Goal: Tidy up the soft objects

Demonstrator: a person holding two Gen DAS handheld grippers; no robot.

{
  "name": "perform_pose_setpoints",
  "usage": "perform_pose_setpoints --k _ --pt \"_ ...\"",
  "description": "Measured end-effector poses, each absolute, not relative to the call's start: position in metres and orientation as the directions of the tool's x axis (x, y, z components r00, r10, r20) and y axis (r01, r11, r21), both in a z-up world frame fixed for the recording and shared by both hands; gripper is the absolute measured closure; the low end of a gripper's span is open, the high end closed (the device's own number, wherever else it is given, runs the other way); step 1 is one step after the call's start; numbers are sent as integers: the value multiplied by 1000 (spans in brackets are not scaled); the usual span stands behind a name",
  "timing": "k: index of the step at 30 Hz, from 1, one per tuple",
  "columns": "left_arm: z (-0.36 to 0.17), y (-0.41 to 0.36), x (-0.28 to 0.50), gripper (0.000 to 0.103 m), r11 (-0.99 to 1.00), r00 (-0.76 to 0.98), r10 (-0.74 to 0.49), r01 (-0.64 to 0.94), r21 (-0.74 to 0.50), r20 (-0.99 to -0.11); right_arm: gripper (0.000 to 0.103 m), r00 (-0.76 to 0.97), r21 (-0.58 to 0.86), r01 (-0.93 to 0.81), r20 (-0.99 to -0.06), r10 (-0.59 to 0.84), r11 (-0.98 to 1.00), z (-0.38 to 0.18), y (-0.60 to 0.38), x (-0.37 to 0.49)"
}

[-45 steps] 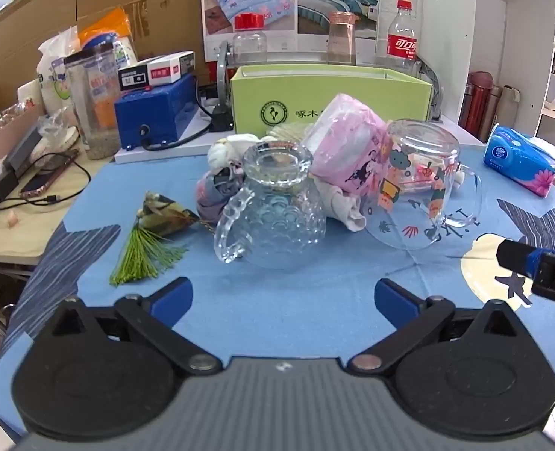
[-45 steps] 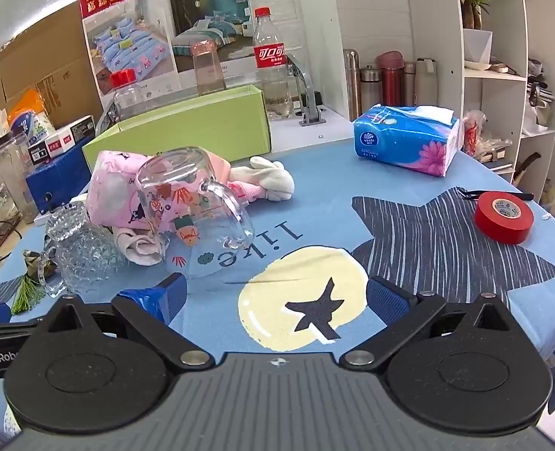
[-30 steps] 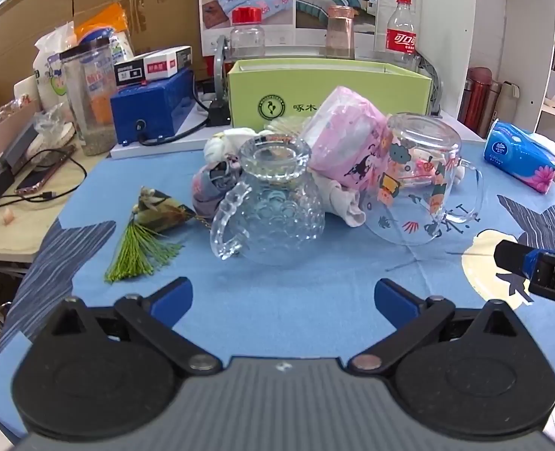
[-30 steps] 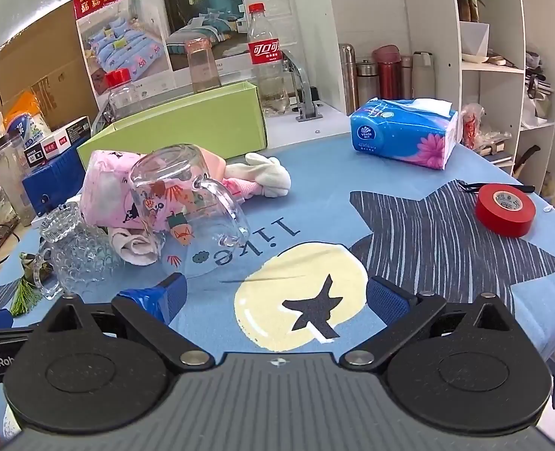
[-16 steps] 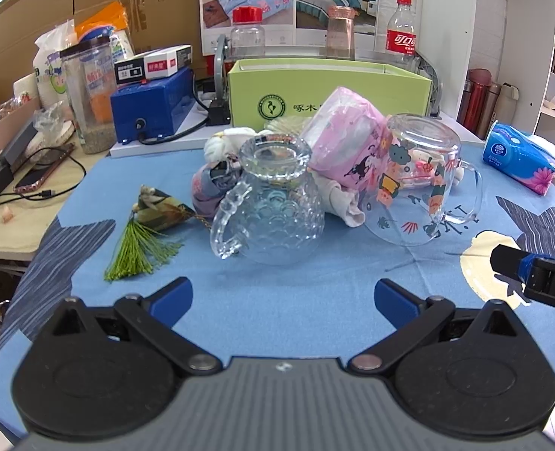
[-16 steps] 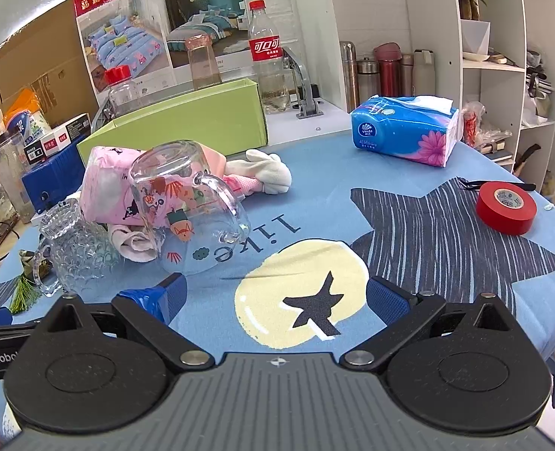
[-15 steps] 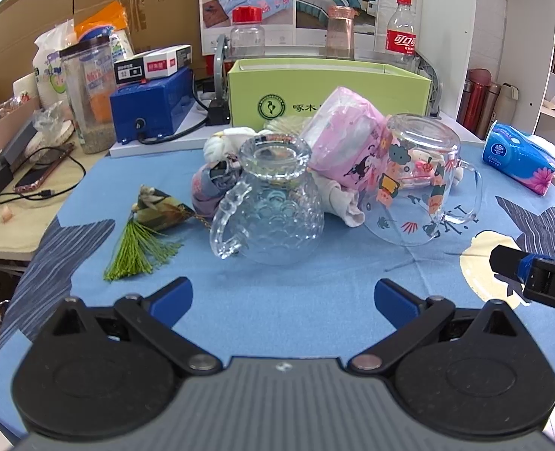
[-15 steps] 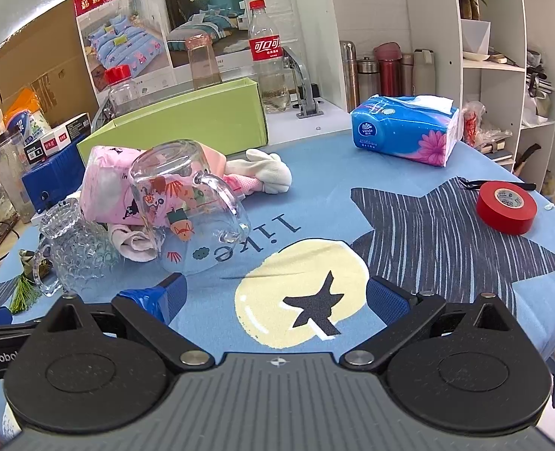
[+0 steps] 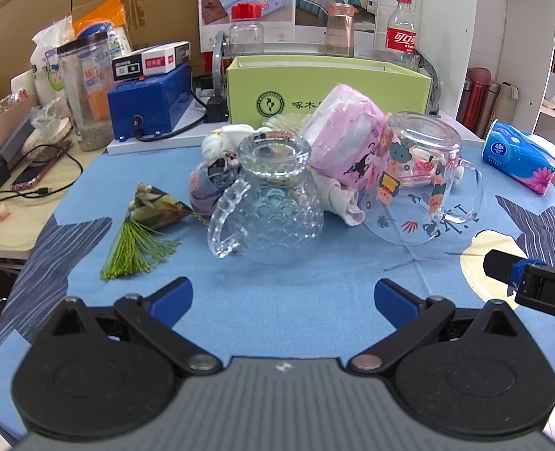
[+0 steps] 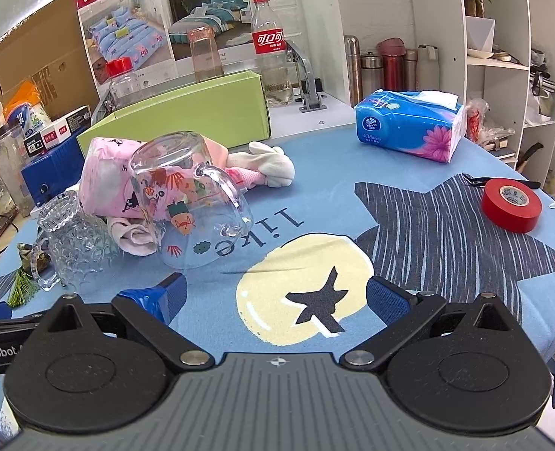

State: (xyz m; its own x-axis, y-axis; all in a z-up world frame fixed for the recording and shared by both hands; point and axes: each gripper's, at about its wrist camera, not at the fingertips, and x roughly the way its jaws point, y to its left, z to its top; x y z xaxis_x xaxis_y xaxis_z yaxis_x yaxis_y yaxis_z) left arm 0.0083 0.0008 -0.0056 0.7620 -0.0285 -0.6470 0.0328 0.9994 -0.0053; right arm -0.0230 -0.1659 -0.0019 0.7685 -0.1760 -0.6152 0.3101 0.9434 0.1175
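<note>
A pile of soft things lies mid-table: a pink printed cloth bundle (image 9: 347, 139) (image 10: 106, 178), a white sock (image 10: 270, 163), a cream cloth (image 9: 343, 201) and a grey-purple cloth (image 9: 202, 184). A textured glass jug (image 9: 270, 210) (image 10: 76, 242) and a printed glass mug (image 9: 420, 180) (image 10: 187, 203) lean against the pile. A green open box (image 9: 326, 86) (image 10: 187, 120) stands behind. My left gripper (image 9: 281, 295) is open and empty, short of the jug. My right gripper (image 10: 275, 297) is open and empty over the yellow moon print.
A blue tissue pack (image 10: 409, 124) (image 9: 518, 158) and a red tape roll (image 10: 510, 205) lie at the right. A green tassel ornament (image 9: 146, 229) lies left of the jug. A blue device (image 9: 149, 101), jars and bottles stand at the back. The table's near edge is close below both grippers.
Both views drew back slightly at first, then held still. The objects on the table have not moved, and both grippers stay open.
</note>
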Motion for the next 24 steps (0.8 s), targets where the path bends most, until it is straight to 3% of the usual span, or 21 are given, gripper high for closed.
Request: perform_pose_setpoints --k 19,24 --pt "-2 8 8 0 999 763 -33 34 -11 -645 13 763 109 304 -622 -174 946 -3 -164 -22" --pt "15 37 24 0 1000 768 30 -17 26 -639 14 779 73 266 -603 -170 961 17 -175 -24"
